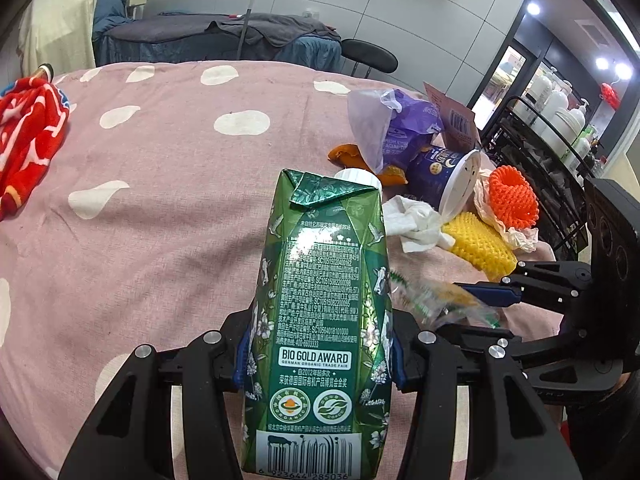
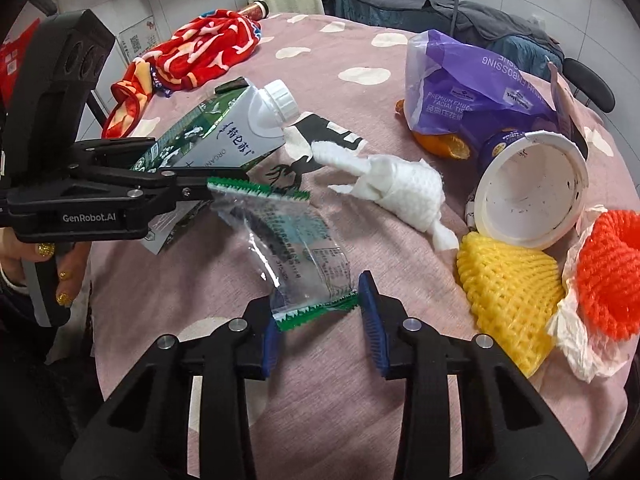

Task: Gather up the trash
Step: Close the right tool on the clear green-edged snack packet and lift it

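Note:
My left gripper point(image 1: 318, 356) is shut on a green milk carton point(image 1: 320, 320) with a white cap and holds it above the pink dotted tablecloth point(image 1: 160, 200). The carton also shows in the right wrist view point(image 2: 216, 136), held in the left gripper point(image 2: 188, 188). My right gripper point(image 2: 320, 320) is open. A clear plastic wrapper with green edges point(image 2: 296, 256) lies between its fingers, its lower edge against the left pad. In the left wrist view the wrapper point(image 1: 436, 300) is blurred next to the right gripper point(image 1: 496, 312).
Trash lies at the table's right: a white tissue wad point(image 2: 400, 188), an empty yoghurt cup point(image 2: 532, 196), yellow foam net point(image 2: 512, 288), orange foam net point(image 2: 612, 272), purple tissue bag point(image 2: 472, 80), orange peel point(image 2: 444, 144). A red towel point(image 2: 192, 52) lies far left.

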`<state>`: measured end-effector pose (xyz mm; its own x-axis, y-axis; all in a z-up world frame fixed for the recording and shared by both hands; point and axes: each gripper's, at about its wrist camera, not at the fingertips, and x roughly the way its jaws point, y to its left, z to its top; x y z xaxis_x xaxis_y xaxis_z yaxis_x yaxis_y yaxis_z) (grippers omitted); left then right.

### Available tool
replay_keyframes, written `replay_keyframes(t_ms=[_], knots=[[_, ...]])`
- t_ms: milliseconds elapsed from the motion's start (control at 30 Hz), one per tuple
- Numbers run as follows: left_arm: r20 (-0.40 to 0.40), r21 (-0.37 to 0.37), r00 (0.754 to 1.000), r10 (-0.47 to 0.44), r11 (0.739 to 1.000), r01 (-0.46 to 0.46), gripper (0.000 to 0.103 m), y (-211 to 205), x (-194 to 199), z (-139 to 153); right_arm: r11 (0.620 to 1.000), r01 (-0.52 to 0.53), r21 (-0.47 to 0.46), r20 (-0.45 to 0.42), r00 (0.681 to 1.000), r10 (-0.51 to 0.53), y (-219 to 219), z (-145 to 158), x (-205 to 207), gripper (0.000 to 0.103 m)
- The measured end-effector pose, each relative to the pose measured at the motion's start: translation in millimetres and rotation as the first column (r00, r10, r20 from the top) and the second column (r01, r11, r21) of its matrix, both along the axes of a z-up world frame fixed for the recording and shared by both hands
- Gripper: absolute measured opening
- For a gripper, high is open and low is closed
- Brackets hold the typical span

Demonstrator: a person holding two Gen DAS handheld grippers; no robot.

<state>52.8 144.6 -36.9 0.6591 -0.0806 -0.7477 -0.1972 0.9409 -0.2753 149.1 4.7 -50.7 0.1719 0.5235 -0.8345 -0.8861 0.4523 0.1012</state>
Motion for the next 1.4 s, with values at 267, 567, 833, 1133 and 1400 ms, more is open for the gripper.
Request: replay_keyframes(t_ms=[267,567,833,1133,1400], knots=[[0.034,0.000,0.999,0.018,1.000,-0.018,0.050,0.8,-7.0,9.7,0.997,0.047,0.058,-0.019,0.999,-0.046,-19.7,5.9,-2.8,0.016],[0.050,0.005,0.999,0.013,1.000,-0.013,0.050,-4.6,-7.7,15.1,0.994,0.062,0.090,-0.009,0.998,-0.061,-33.7,10.8,-13.3,0.009],[0.070,0.001,0.997,0.031,1.000,-0.031,0.050,0.5,-13.9,20.8,0.992,0.057,0.117,0.092,0.993,-0.068,-35.9,22.9,-24.2,0.096],[0.061,-0.008,0.996,0.060,0.998,-0.060,0.050,10.9,-22.1,18.0,1.000,0.022,-0.011,0.043,0.999,-0.021,23.5,6.7,-13.3,0.087],[0.061,-0.006,0.996,0.071,0.997,-0.071,0.050,15.3,-28.2,16.1,0.999,0.034,-0.013,0.004,0.999,-0.034,32.7,1.3,-7.0,0.050]])
